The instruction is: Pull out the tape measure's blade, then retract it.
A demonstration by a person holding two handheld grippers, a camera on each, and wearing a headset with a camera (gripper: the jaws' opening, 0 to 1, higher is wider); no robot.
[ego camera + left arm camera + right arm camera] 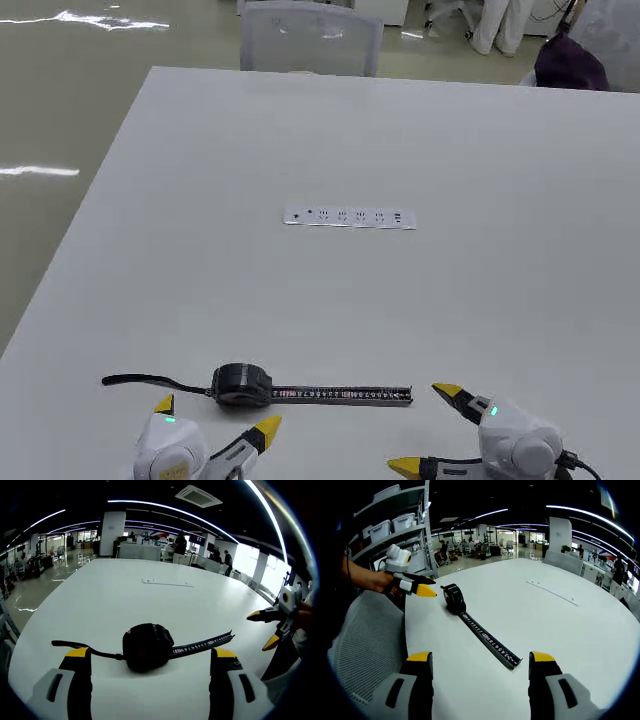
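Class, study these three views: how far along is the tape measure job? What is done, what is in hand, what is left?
Done: the blade lies pulled out of the tape measure on the table. In hand: nothing, since the left gripper and right gripper are both open near it, with nothing between their jaws. Left: retracting the blade into the case.

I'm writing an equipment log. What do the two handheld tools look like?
Both the left tool and right tool have rounded white bodies, black jaws with yellow tips, and a small green light. A black cable leaves the right one.
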